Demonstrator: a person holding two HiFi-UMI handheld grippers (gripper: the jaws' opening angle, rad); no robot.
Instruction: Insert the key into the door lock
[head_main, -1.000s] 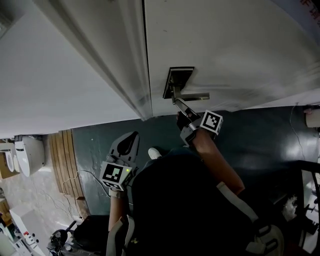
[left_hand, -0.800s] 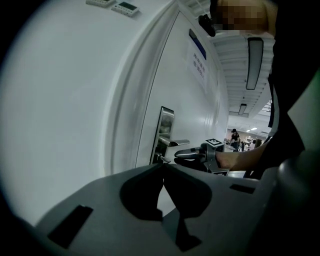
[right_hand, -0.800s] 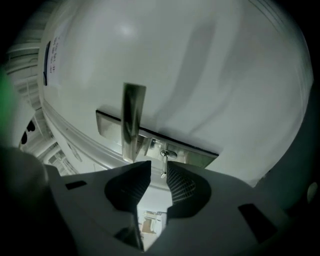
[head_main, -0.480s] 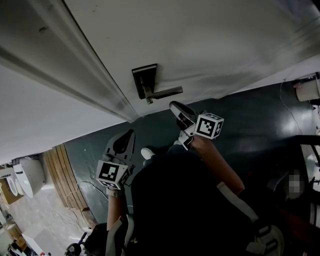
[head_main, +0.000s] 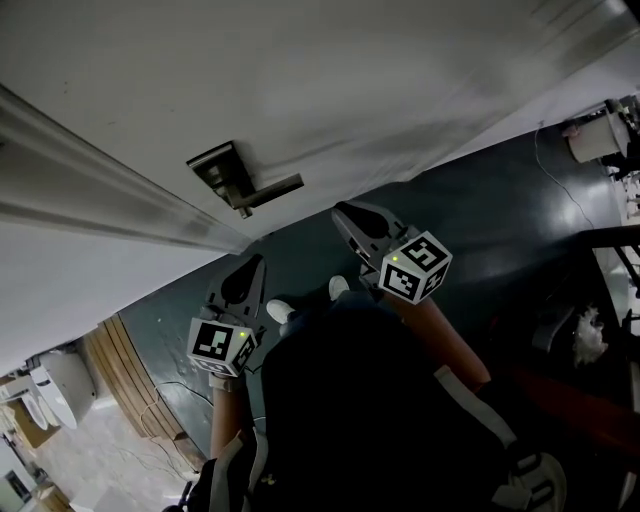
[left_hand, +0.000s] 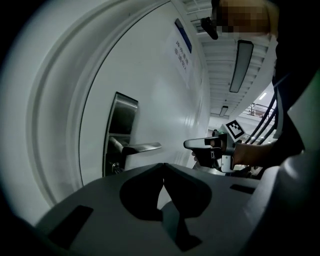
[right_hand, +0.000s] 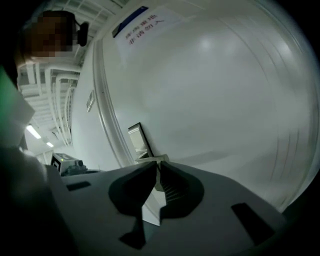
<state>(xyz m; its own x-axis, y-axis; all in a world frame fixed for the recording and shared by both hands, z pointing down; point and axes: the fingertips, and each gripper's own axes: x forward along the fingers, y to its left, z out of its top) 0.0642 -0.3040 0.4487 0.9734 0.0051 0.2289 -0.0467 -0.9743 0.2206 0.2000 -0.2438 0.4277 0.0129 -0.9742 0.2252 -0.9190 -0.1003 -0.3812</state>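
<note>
Beneath the dark metal lever handle (head_main: 268, 188) of the white door (head_main: 400, 90), left gripper (head_main: 256, 266) and right gripper (head_main: 346, 214) hover clear, jaws together on nothing (no key visible), seemingly idle.

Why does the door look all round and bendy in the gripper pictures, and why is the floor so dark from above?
Left gripper view: the wide-angle lens bows the door into curves and blackens the corners. Right gripper view: same bulge, plus a soft glare patch on the door. Head view: the pale door looks bright and slightly smeared, the floor dark.
</note>
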